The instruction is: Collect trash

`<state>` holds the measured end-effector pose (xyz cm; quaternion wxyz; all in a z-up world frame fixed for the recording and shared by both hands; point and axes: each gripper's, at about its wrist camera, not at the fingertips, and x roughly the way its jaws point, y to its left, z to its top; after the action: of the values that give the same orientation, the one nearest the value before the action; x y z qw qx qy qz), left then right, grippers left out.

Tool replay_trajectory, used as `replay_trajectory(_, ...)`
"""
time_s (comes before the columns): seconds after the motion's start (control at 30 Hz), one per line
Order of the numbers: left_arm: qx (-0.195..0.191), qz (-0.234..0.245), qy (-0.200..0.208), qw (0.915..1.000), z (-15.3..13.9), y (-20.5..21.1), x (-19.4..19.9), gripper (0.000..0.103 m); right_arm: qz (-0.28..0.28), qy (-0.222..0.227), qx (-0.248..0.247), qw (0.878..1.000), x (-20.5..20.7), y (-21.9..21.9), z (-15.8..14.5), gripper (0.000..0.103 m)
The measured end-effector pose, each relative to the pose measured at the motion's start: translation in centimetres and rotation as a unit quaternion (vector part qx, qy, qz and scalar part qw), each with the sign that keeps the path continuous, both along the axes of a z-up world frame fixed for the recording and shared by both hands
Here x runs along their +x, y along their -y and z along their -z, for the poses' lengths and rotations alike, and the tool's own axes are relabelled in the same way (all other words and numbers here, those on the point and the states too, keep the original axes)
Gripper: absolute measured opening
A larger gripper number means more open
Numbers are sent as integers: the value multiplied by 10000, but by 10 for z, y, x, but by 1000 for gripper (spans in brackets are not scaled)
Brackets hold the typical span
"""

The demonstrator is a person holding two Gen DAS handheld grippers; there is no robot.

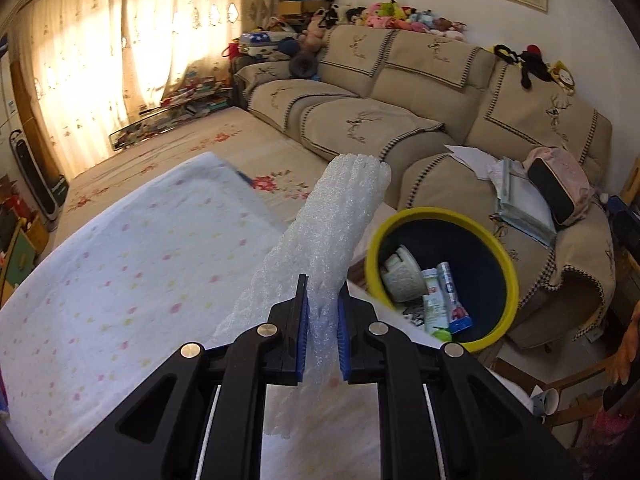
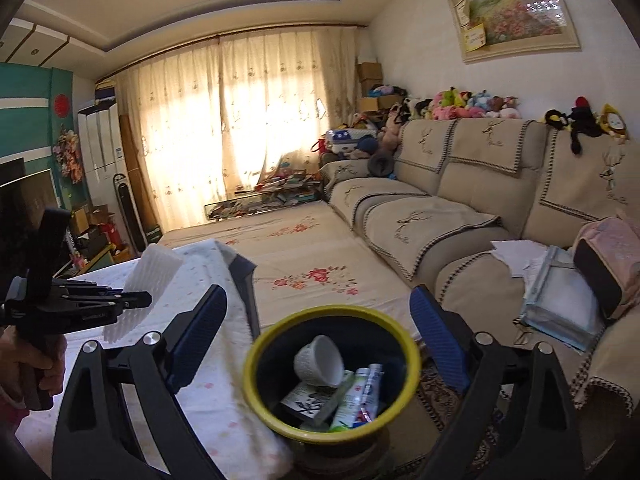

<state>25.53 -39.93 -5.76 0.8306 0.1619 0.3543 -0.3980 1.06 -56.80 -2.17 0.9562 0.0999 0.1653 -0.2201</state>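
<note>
The left tool (image 1: 323, 320) is closed on a long piece of white foam (image 1: 340, 224), its blue pads (image 1: 305, 332) pressing the foam from both sides near its lower part. The foam sticks up and forward past the fingers, tilted a little to the right, and its lower end hangs back between the tool's arms. Seen from the right wrist, the same foam (image 2: 154, 276) shows at the far left, gripped in the left tool (image 2: 132, 302), which a hand (image 2: 36, 364) holds above the tabletop (image 2: 224, 420)

The tabletop (image 1: 120, 280) carries a white cloth with small pastel dots. Just beside its right edge stands the bin (image 1: 512, 276), dark inside with a yellow rim. The foam is above the cloth, near the bin but not over its mouth

The right tool (image 2: 318, 344) is wide open and holds nothing; its two blue pads (image 2: 438, 340) stand far apart, one on either side of the bin (image 2: 256, 360) in that view. Inside the bin lie a white cup (image 2: 320, 360) on its side, a tube (image 2: 370, 390), a bottle (image 2: 348, 404) and a printed card (image 2: 306, 402)

Behind the bin runs a beige sofa (image 2: 460, 184), with papers (image 2: 520, 256) and a pink bag (image 2: 608, 264) on its near seat
</note>
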Motion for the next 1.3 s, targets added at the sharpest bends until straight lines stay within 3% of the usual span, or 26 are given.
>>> replay_trajectory(0.13, 63, 463, -182, 9987, 13, 67, -20, 13, 398, 109, 173, 9990, -36, 26, 0, 89)
replay_trajectory(0.27, 174, 753, -419, 9961, 28, 131, -33, 13, 561, -2, 345, 9978, -47, 43, 10, 89)
replay_trajectory(0.5, 562, 496, -1318, 9884, 75, 201, -16, 15, 573, -143, 473, 9971, -49, 50, 22, 89)
replay_trajectory(0.57, 674, 320, -1411, 9872, 87, 210, -15, 24, 590, -135, 501, 9969, -50, 53, 22, 89)
replay_trajectory(0.63, 720, 173, -1410, 9872, 94, 215, -17, 69, 595, -129, 526, 9968, -52, 53, 22, 89)
replay_trajectory(0.7, 652, 44, -1294, 9894, 94, 206, -17, 78, 592, -137, 540, 9967, -53, 54, 22, 89)
replay_trajectory(0.87, 356, -111, -966, 9946, 69, 167, -19, 78, 527, -144, 537, 9971, -54, 48, 19, 89)
replay_trajectory(1.03, -182, -547, -73, 9983, 18, 96, -42, 94, 350, -207, 478, 9980, -51, 37, 17, 90)
replay_trajectory(1.13, -376, -921, 336, 9945, -6, 42, -60, 98, 158, -281, 431, 9985, -47, 25, 17, 90)
replay_trajectory(1.3, -513, -1812, 763, 9791, -38, -57, -96, 98, -106, -330, 327, 9989, -41, 2, 13, 90)
